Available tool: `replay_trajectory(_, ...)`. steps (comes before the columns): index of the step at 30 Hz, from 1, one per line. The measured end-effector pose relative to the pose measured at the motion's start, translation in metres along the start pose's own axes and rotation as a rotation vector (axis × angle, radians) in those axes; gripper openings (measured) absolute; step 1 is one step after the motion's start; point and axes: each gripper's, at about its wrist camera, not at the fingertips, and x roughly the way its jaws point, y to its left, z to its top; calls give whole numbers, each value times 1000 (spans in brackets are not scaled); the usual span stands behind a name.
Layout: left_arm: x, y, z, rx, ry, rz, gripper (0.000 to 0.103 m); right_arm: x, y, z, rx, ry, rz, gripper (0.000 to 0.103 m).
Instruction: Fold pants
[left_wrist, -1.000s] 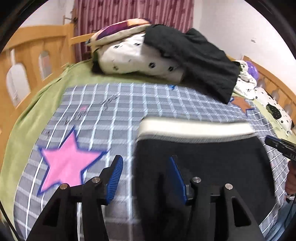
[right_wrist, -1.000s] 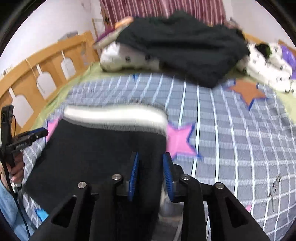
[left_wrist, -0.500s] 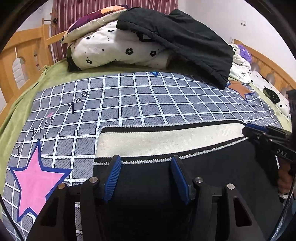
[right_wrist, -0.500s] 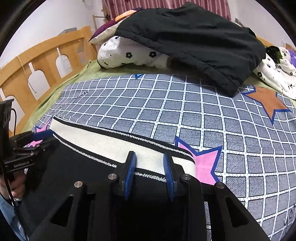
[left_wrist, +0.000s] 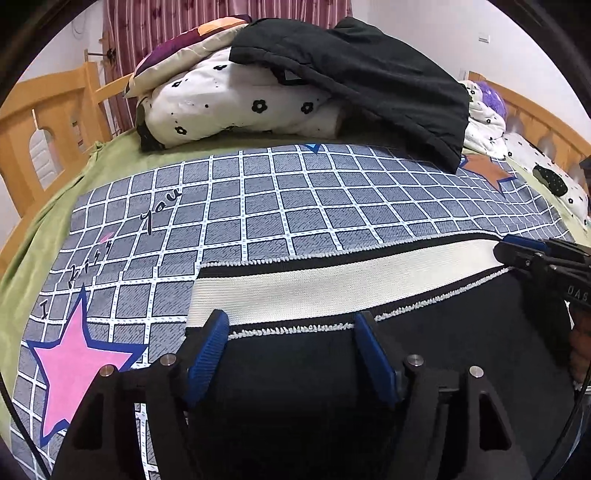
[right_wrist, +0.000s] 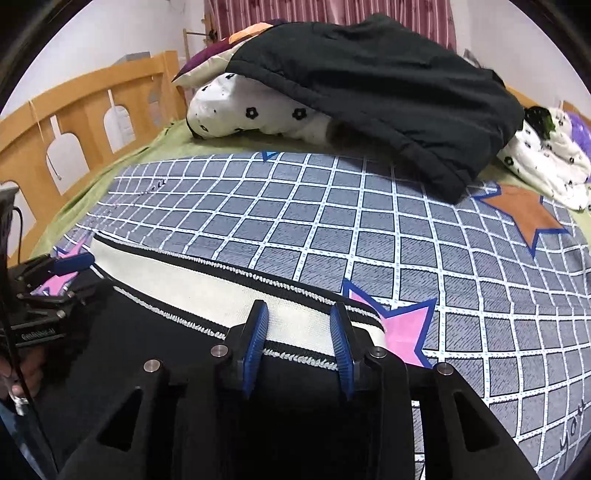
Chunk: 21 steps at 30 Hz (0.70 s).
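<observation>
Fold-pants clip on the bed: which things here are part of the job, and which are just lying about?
Part of the job:
- pants, black with a cream waistband
- left gripper, jaws opening over the pants
- right gripper, jaws opening at the waistband

Lying about:
- black jacket
- flowered quilt
- checked blanket
- bed rail

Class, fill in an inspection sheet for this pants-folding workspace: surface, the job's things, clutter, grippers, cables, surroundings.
Surface: checked grey blanket with star prints over a green sheet.
Job's things: black pants lying on the blanket, cream waistband towards the far side.
Clutter: flowered white quilt with a black jacket draped over it, at the far end.
Grippers: left gripper and right gripper both over the waistband edge, jaws opening, pads not pressing the fabric.
Cables: a thin black cable beside the left gripper.
Surroundings: wooden bed rail, striped curtain, white walls.
</observation>
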Motion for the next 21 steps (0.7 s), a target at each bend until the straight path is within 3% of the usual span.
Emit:
replay_trajectory(3,-1,-2,-1,-3,-6,-1,69,1,-6,-1,36,4,29,34)
replay_trajectory(11,-2,-3,-3,-2,-19,7,70,-2,1,-3,7,-10,-11,37)
replay_trajectory(15,-10,-7,-2,10,-70,147,72,-2,-1,-3,17,-11,-4,38)
replay_trajectory(21,5,11,-1,-65,-8,57,79,0,-3,-3,32,-10,9,40)
